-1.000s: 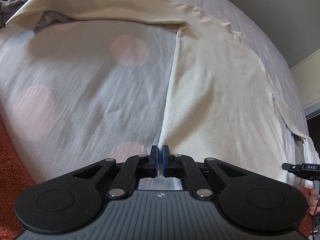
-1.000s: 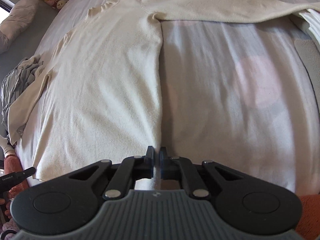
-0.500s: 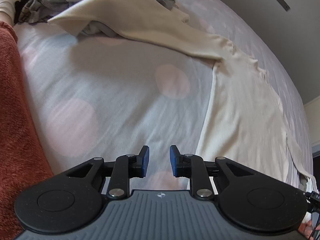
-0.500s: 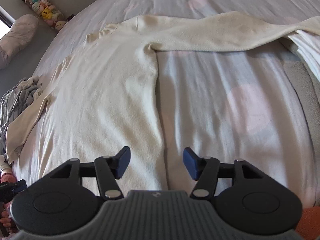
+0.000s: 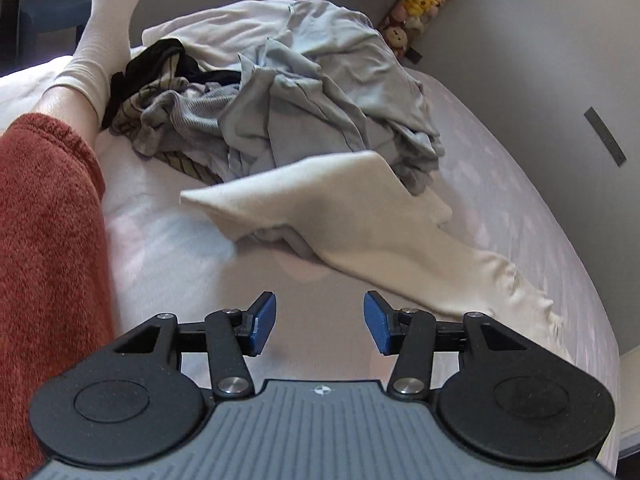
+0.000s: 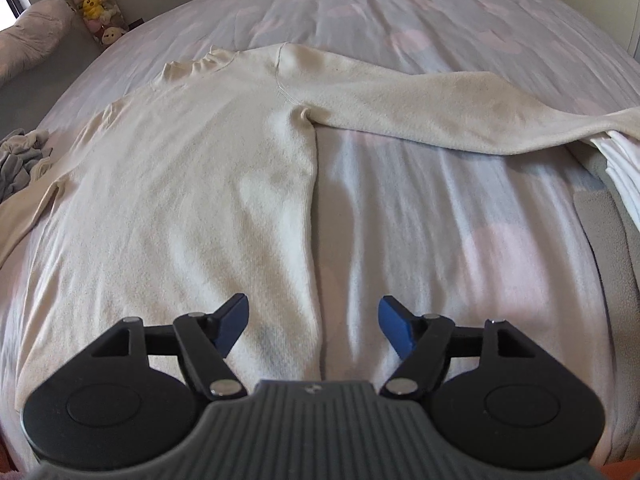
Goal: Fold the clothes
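A cream long-sleeved sweater point(image 6: 192, 184) lies spread flat on the bed point(image 6: 460, 240), body smoothed out, collar toward the far side, and no fold has been made in it yet. The right gripper point(image 6: 314, 326) hovers over the sweater's lower right edge; its jaws have just been opening and now stand wide, the cloth below them, not between them. One sleeve point(image 6: 440, 116) stretches out sideways, its cuff end lying over a stack of white folded laundry point(image 6: 616, 168) at the bed's edge. The left gripper point(image 5: 320, 326) points toward the other sleeve point(image 5: 360, 216), which drapes across a heap of unfolded grey and dark clothes point(image 5: 280, 92); its jaws have likewise just been opening and hold nothing. So the laying-out looks finished, while the folding proper — sleeves in, body doubled over — is still to come, and the heap waits after that. A person's socked foot point(image 5: 100, 40) rests beside the heap.
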The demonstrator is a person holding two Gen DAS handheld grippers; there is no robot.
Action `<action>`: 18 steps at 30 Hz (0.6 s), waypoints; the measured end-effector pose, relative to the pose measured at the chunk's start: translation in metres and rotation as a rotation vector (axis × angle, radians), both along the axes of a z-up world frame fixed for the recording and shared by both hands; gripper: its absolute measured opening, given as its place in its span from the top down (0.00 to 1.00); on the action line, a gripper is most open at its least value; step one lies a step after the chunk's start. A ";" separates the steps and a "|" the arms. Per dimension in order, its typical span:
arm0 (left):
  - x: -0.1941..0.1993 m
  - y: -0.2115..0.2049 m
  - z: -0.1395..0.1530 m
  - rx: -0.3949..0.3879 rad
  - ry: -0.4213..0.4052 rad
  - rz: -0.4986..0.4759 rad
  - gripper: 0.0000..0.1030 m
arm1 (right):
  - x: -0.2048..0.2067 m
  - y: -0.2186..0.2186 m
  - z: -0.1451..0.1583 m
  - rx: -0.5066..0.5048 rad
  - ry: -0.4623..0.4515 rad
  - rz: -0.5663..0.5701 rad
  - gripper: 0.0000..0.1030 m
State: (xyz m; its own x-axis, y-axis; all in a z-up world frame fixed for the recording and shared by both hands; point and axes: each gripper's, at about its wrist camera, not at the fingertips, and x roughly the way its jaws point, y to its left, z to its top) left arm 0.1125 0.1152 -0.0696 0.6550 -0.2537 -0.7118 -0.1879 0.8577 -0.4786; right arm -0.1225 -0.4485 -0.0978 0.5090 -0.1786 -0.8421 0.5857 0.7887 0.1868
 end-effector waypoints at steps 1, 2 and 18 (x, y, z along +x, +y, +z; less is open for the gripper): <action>0.004 0.006 0.001 -0.013 -0.003 0.023 0.55 | 0.001 0.001 -0.001 -0.004 0.007 0.004 0.27; 0.009 0.012 0.001 -0.027 -0.005 0.045 0.55 | 0.002 0.002 -0.003 -0.007 0.015 0.008 0.27; 0.048 0.046 -0.012 -0.005 -0.041 0.161 0.83 | 0.008 0.013 -0.010 -0.044 0.063 0.050 0.27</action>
State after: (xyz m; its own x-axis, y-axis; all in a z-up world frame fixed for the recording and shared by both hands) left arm 0.1609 0.1607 -0.0821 0.7156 -0.1465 -0.6829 -0.3035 0.8154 -0.4929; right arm -0.1149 -0.4358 -0.1082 0.4645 -0.1923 -0.8645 0.5550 0.8239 0.1149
